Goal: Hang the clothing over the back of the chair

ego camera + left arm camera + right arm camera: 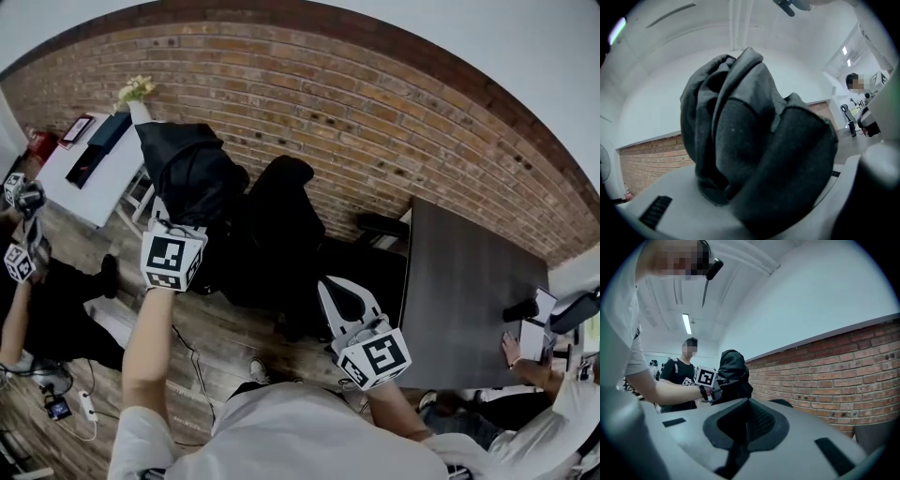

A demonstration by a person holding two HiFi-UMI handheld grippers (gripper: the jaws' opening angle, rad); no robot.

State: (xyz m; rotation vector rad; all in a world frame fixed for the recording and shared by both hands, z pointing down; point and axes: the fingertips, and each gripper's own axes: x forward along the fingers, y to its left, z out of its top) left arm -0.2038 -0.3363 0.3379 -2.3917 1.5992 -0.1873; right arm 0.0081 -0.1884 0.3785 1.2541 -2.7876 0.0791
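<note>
A bunched black garment (pixel 187 167) is lifted up in front of me, and my left gripper (pixel 178 214) is shut on its lower part. Seen from the left gripper view, the dark grey cloth (pixel 754 140) fills the space between the jaws and hides the fingertips. The black office chair (pixel 286 211) stands just right of the garment, against the brick wall; the cloth is beside its back, not over it. My right gripper (pixel 332 289) is held level, lower and to the right, near the chair's seat. Its jaws (pixel 745 425) are shut with nothing in them. The raised garment (pixel 732 373) also shows in the right gripper view.
A dark table (pixel 469 281) stands right of the chair, with a person's hands (pixel 514 349) at its near corner. A white table (pixel 94 164) with a flower vase (pixel 137 94) is at far left. Another person (pixel 28 300) holding marker cubes stands at left. Cables (pixel 192 361) lie on the wooden floor.
</note>
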